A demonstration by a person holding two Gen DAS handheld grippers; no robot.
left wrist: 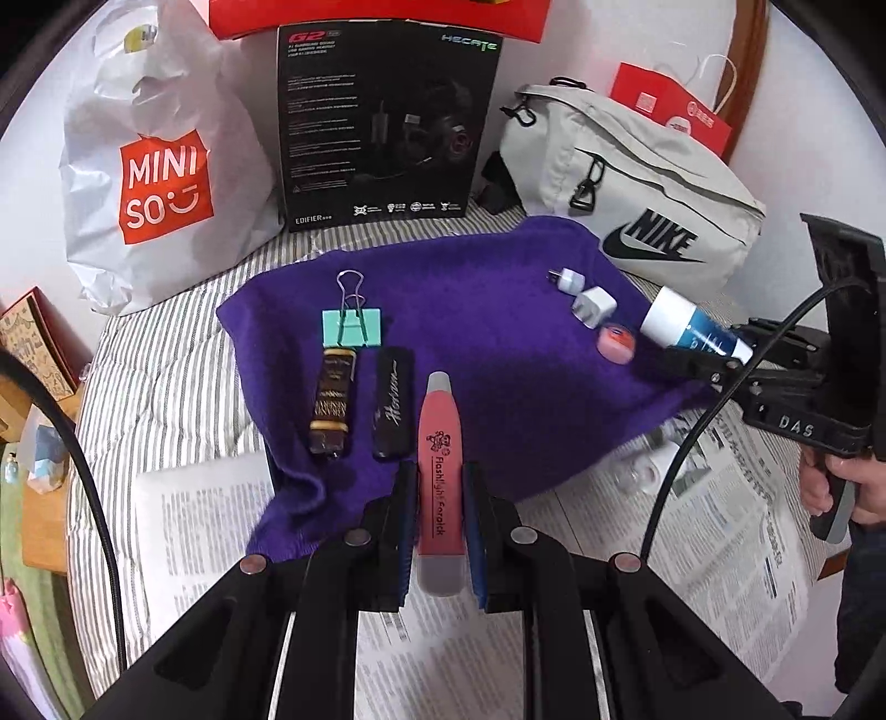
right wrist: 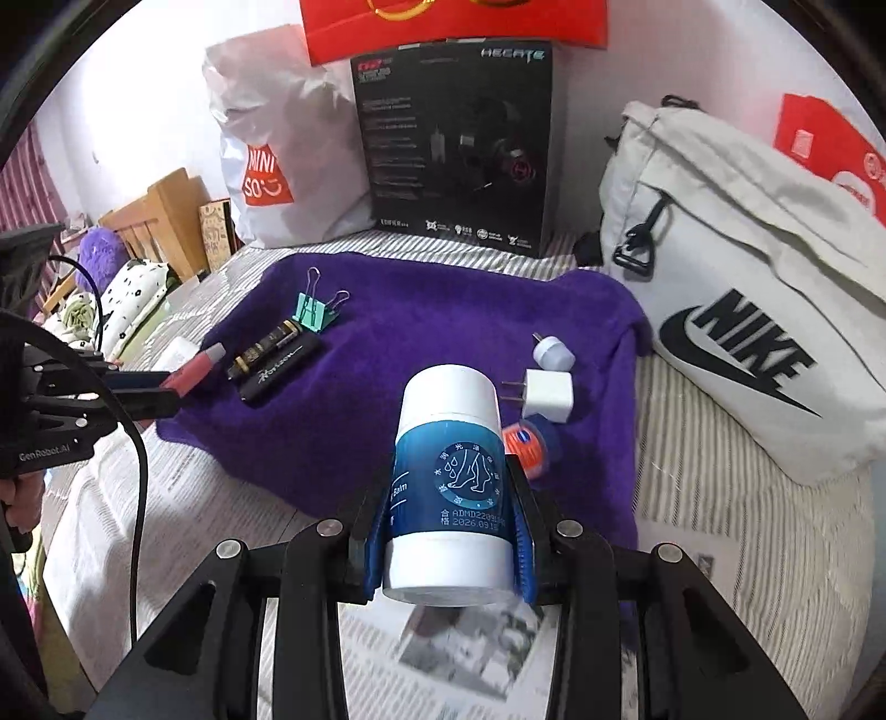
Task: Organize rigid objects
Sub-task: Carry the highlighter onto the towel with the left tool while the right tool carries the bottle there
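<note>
My left gripper [left wrist: 440, 501] is shut on a pink flashlight [left wrist: 440, 471] lettered "Flashlight", held over the near edge of a purple towel [left wrist: 470, 343]. My right gripper [right wrist: 448, 515] is shut on a blue-and-white balm tube [right wrist: 448, 471], held above the towel [right wrist: 415, 343]. On the towel's left lie a mint binder clip [left wrist: 353, 327], a brown patterned stick [left wrist: 332, 407] and a black case [left wrist: 393, 410]. On its right lie two white plugs [left wrist: 593, 306] and a small orange-capped jar [left wrist: 616, 342]. The right gripper with the tube [left wrist: 695, 329] shows at the right of the left wrist view.
Behind the towel stand a white Miniso bag [left wrist: 160, 183], a black headset box [left wrist: 382, 127] and a grey Nike bag [left wrist: 637, 194]. Newspaper [left wrist: 736, 515] covers the striped bed in front. Red bags [right wrist: 454, 22] sit at the back. A wooden bed frame [right wrist: 166, 216] is far left.
</note>
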